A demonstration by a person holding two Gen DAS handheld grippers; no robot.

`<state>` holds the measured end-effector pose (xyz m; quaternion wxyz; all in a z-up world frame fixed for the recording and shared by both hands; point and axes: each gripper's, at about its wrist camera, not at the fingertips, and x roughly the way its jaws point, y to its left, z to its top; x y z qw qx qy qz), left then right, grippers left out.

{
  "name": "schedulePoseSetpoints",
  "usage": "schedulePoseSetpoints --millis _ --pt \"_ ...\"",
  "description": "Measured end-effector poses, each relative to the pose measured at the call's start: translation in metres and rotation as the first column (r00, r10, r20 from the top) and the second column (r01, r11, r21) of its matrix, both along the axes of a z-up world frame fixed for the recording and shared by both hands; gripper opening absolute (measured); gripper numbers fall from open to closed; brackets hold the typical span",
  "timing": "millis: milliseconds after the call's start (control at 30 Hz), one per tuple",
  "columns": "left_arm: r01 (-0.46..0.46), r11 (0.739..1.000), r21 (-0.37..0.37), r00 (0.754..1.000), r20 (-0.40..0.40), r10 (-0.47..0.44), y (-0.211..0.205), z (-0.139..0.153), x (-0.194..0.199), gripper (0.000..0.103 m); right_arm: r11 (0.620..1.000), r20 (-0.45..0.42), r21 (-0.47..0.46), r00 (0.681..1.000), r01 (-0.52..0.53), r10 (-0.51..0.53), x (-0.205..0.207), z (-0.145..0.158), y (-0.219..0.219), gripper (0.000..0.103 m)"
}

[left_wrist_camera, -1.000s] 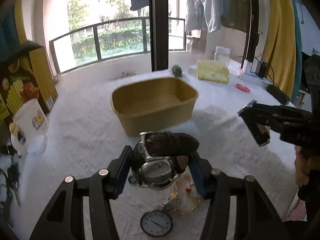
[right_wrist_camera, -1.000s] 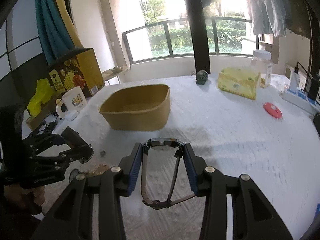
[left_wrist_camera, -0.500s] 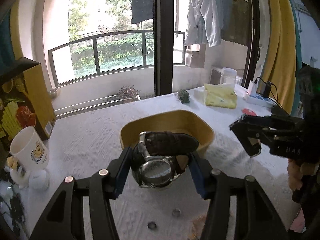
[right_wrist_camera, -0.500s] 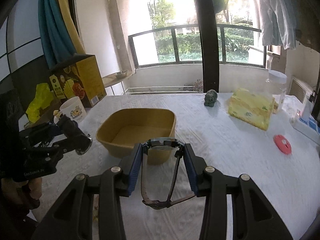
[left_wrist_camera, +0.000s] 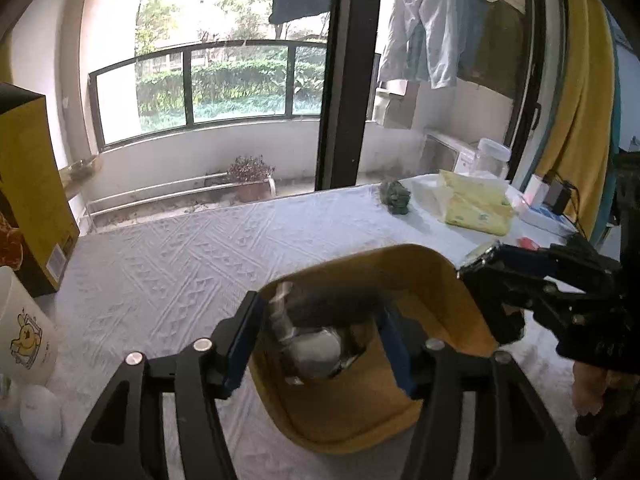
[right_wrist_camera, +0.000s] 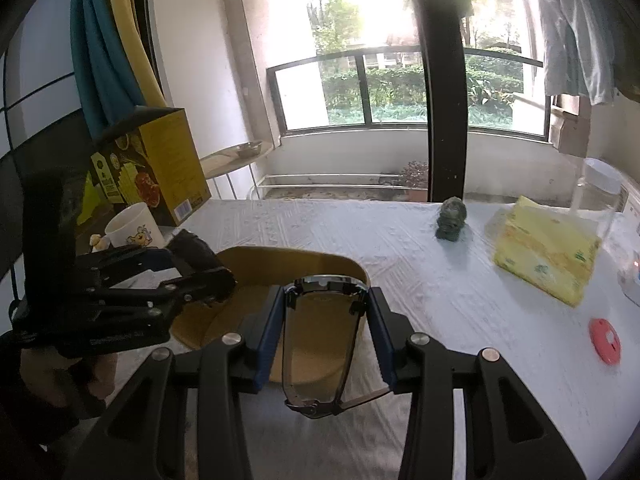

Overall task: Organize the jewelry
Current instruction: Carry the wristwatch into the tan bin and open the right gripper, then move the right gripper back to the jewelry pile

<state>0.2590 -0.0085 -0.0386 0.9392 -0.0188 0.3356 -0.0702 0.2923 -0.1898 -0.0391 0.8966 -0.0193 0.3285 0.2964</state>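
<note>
Over the yellow-brown tub (left_wrist_camera: 448, 280) on the white-clothed desk (left_wrist_camera: 180, 264), the left gripper (left_wrist_camera: 320, 334) has its fingers clamped on a dark-strapped watch (left_wrist_camera: 316, 332), blurred but seemingly just inside the tub's rim. The right gripper (right_wrist_camera: 326, 320) pinches a metal-band watch (right_wrist_camera: 324, 344) between its blue pads, hanging above the tub's near edge. A cartoon mug (right_wrist_camera: 134, 226) and a yellow box (right_wrist_camera: 160, 160) stand to the left.

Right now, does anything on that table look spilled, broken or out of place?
Nothing stands out. Each gripper holds a watch above the tan bin: the left gripper a dark-strapped watch, the right gripper a metal-band watch.
</note>
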Motion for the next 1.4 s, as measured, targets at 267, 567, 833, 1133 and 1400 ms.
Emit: schedulePoseSetpoints --millis 267,567,833,1133,1400 --pt "-0.039 0.998 -0.043 0.999 0.024 0.041 0.015 0.002 0.0 0.087 0.999 0.009 -0.018 0.999 -0.036 0.036 0.021 -0.006 0.028 0.04" --pt "-0.095 0.994 -0.06 0.994 0.055 0.099 0.03 0.014 -0.028 0.087 0.997 0.018 -0.068 0.999 -0.046 0.047 0.018 -0.007 0.04 0.055" --pt "-0.107 0.992 -0.069 0.991 0.075 0.112 0.032 0.022 -0.056 0.087 0.997 0.044 -0.072 0.999 -0.026 0.03 -0.007 0.006 0.03 0.055" --pt "-0.114 0.991 -0.067 0.989 0.089 0.12 0.027 0.026 -0.095 0.087 0.996 0.045 -0.083 0.999 -0.021 0.025 -0.049 0.01 0.021 0.055" --pt "-0.118 0.99 -0.079 0.989 0.086 0.124 0.021 0.021 -0.129 0.087 0.996 0.034 -0.092 0.999 -0.017 0.021 -0.088 0.007 0.01 0.055"
